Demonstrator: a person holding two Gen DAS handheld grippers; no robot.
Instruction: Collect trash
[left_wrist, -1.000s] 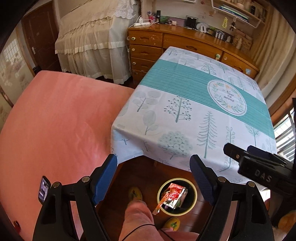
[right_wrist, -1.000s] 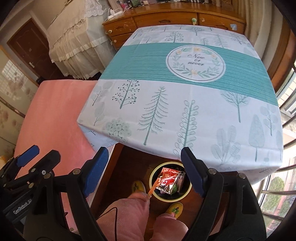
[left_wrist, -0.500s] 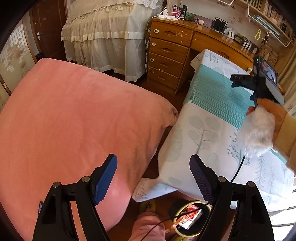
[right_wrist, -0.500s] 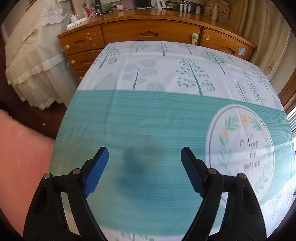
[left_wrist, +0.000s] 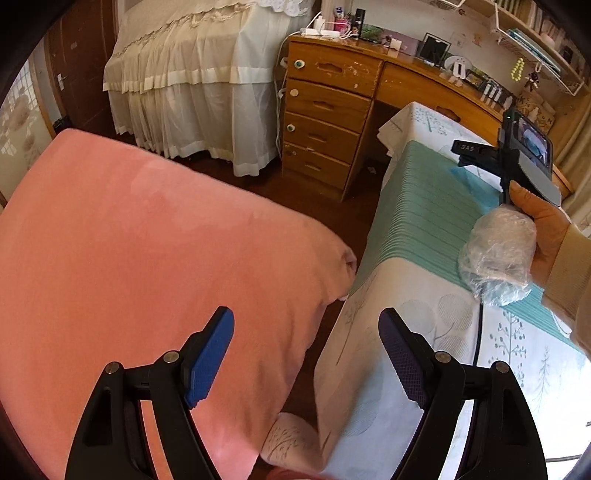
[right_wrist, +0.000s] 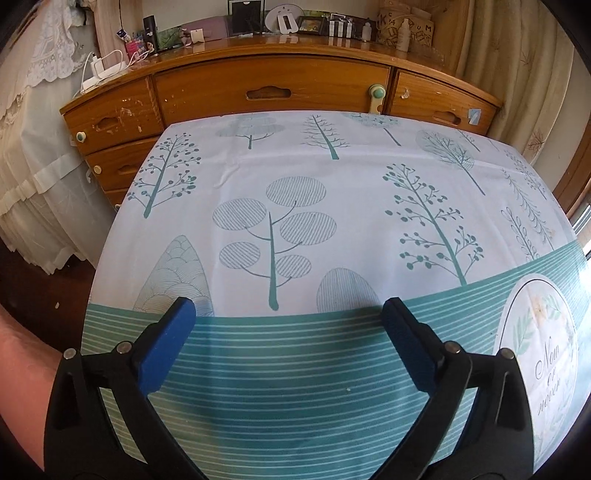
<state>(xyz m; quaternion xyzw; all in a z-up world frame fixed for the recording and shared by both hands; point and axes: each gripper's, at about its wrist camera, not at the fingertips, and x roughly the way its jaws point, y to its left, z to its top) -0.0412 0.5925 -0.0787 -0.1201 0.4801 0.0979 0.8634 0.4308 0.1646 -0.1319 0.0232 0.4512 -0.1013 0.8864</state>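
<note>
With the right gripper (right_wrist: 284, 332) opening empty over the bench (right_wrist: 332, 177) and the left gripper (left_wrist: 306, 354) wide and empty at its left edge, we should find trash before closing.

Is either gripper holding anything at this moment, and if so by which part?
No. The left gripper is open and empty; the right gripper is opening, empty, over the tablecloth.

Left hand-held gripper (left_wrist: 306, 354) tilts steeply downward, blue pads spread wide with nothing between them. Right hand-held gripper (right_wrist: 288, 332) angles down too, jaws opening, empty. In the left wrist view, the right hand (left_wrist: 543, 229) grips its handle.
</note>
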